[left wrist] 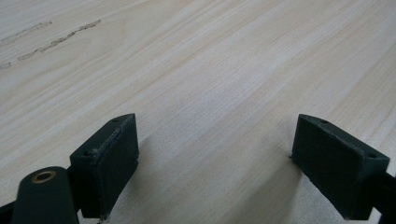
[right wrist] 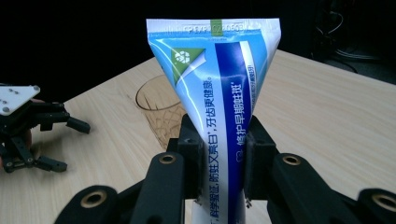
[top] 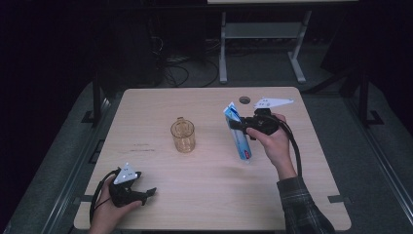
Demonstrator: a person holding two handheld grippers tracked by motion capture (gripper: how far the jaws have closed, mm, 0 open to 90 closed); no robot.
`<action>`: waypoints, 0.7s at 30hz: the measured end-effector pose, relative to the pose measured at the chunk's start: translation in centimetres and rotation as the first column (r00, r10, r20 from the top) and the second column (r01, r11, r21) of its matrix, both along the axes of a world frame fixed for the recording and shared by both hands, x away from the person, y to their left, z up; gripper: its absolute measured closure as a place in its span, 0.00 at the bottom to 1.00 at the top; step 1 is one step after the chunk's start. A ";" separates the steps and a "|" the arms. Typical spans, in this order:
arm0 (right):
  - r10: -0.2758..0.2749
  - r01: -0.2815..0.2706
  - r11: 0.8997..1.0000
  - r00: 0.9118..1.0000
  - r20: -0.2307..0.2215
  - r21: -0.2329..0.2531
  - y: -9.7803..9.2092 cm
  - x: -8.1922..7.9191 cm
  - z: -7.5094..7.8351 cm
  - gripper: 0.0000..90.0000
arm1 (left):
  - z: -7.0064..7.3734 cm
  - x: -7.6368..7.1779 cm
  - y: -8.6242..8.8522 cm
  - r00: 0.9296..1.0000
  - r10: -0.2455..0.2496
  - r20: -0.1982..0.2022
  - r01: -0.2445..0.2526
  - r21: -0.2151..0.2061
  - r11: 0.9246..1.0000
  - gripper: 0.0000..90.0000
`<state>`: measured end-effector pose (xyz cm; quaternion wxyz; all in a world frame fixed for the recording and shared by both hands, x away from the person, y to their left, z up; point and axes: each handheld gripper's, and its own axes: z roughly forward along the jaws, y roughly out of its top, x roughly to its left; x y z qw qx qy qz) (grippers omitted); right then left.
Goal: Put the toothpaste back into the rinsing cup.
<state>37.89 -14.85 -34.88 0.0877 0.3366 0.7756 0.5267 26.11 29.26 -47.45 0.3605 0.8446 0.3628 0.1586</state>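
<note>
The right gripper [top: 242, 126] has its fingers [right wrist: 191, 154] clenched on a blue and white toothpaste tube [top: 237, 132], which it holds above the right half of the worktop [top: 209, 195]. In the high view the tube hangs tilted, its flat crimped end up and toward the far side, its cap end down and nearer the person, just above the wood. In the right gripper view the tube [right wrist: 219, 102] stands between the two black fingers, which press it from both sides around its middle; the wide crimped end fans out above them, printed with a green recycling mark and lines of white text.

A clear amber glass mug [top: 183, 135] stands upright near the middle of the worktop, to the left of the tube and apart from it. Its rim shows behind the tube in the right gripper view.

The left gripper [top: 146, 195] rests at the near left corner of the worktop, held in the person's left hand [top: 109, 212], well apart from the mug and the tube. Its fingers [left wrist: 107, 163] are released, spread wide with bare wood between them and nothing in their grasp. A faint scuff mark [top: 143, 147] lies on the wood left of the mug.
</note>
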 end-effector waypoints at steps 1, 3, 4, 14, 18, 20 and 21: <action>0.000 0.000 1.000 1.000 0.000 0.000 0.0 0.0 0.0 0.81 | 0.0 0.0 0.0 1.000 0.000 0.000 0.000 0.000 1.000 0.16; 0.002 -0.002 1.000 1.000 0.008 0.002 0.3 0.2 0.4 0.81 | 0.0 0.0 0.0 1.000 0.000 0.000 0.000 0.000 1.000 0.16; 0.003 -0.003 1.000 1.000 0.010 0.003 0.5 0.3 0.6 0.81 | 0.0 0.0 0.0 1.000 0.000 0.000 0.000 -0.001 1.000 0.16; 0.014 -0.015 1.000 0.999 0.033 0.021 1.9 1.2 2.1 0.81 | 0.0 0.0 0.0 1.000 0.000 0.000 0.000 -0.001 1.000 0.16; 0.020 -0.021 0.999 0.999 0.044 0.027 2.6 1.7 2.6 0.81 | 0.0 0.0 0.0 1.000 0.000 0.000 0.000 -0.001 1.000 0.16; 0.020 -0.021 0.999 0.999 0.048 0.026 2.9 1.9 2.8 0.81 | 0.0 0.0 0.0 1.000 0.000 0.000 0.000 0.000 1.000 0.16; 0.024 -0.025 0.999 0.998 0.050 0.030 3.1 2.0 2.9 0.81 | 0.0 0.0 0.0 1.000 0.000 0.000 0.000 0.000 1.000 0.16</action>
